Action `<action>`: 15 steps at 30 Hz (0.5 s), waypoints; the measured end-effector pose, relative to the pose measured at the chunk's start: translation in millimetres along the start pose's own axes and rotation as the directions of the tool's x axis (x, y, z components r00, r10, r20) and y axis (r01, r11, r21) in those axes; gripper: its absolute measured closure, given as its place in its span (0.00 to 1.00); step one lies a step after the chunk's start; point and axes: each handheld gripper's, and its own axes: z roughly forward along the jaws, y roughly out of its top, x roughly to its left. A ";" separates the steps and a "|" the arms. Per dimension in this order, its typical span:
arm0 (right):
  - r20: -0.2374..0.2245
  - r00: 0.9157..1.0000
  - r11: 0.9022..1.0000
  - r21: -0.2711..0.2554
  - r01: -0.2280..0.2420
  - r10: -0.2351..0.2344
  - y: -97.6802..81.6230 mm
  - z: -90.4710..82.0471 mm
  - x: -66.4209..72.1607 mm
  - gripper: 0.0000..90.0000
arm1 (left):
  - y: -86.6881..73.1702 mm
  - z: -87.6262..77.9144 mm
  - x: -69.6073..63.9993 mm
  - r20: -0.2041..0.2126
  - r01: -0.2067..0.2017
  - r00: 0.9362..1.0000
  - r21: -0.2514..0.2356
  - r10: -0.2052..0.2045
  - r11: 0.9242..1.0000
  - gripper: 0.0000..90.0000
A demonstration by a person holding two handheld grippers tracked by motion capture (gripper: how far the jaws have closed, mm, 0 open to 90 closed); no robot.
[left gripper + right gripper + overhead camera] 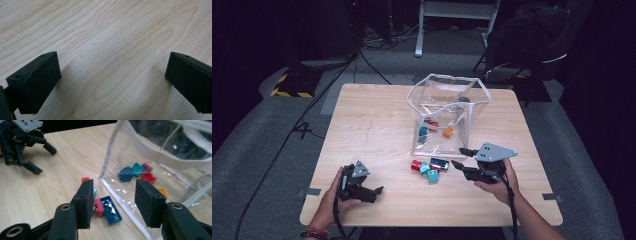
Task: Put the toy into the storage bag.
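We note the right tongs (112, 202) released, nothing between them, just before four loose bricks (428, 169) on the worktop (372, 130). Four more bricks lie inside one clear bag (447, 112). Left tongs (374, 192) released, well apart.

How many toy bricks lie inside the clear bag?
5: in the clear bag, a dark blue brick, a teal brick touching it, a magenta brick behind, a red brick nearer, and an orange brick nearest. Others may be hidden.
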 end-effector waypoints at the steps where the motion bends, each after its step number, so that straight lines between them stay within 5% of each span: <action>1: -0.006 1.000 1.000 0.000 -0.003 0.003 -1.8 1.3 1.7 0.56 | 0.0 -0.1 0.0 -0.001 0.000 1.000 0.001 0.000 1.000 0.00; 15: -0.097 0.995 0.995 0.095 0.020 -0.011 -35.4 44.9 38.3 0.55 | 0.0 0.0 -0.1 0.000 0.001 1.000 0.000 -0.001 1.000 0.00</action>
